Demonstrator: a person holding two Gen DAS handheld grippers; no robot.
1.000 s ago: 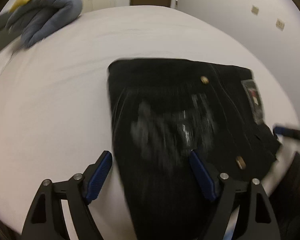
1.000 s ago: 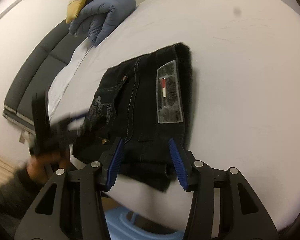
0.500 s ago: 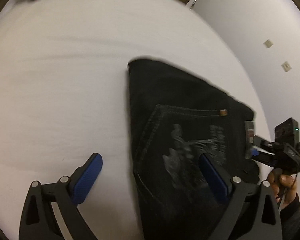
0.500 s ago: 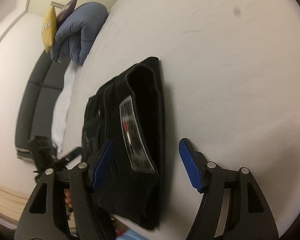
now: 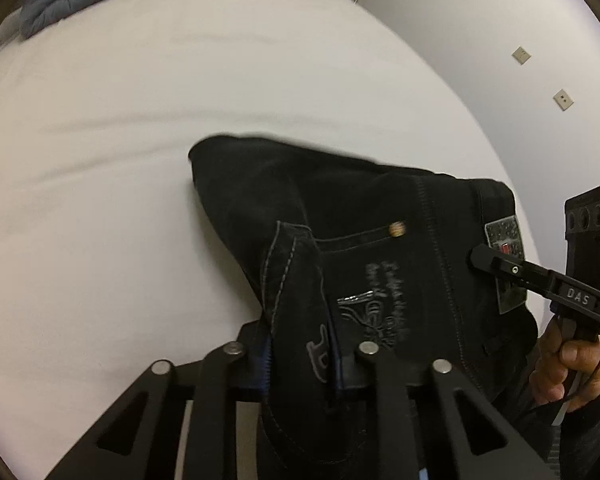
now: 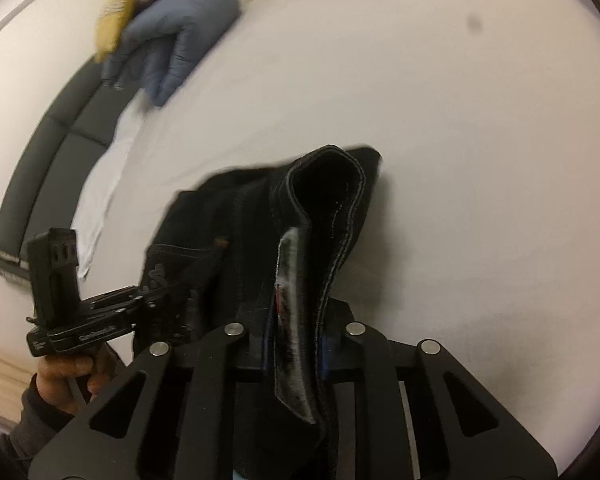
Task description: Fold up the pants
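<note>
Black folded pants [image 5: 360, 220] lie on the white bed [image 5: 140, 120], near its front edge. My left gripper [image 5: 300, 360] is shut on the pocket-side edge of the pants, and the cloth bunches up between its pads. My right gripper [image 6: 294, 344] is shut on the waistband edge of the pants [image 6: 260, 220], by the grey brand patch [image 6: 288, 288]. The waistband stands up in a loop in front of it. Each gripper shows in the other's view: the right one [image 5: 480, 258] at the patch, the left one [image 6: 160, 300] at the pocket.
A blue puffy jacket [image 6: 180, 32] lies at the far end of the bed, with yellow and purple items [image 6: 116, 20] on it. A dark sofa [image 6: 40, 152] stands beyond the bed's left side. A white wall with sockets [image 5: 520, 56] is to the right.
Both grippers were open over the pants before. Both have moved in and shut on the near edge, and the cloth has lifted and bunched.
</note>
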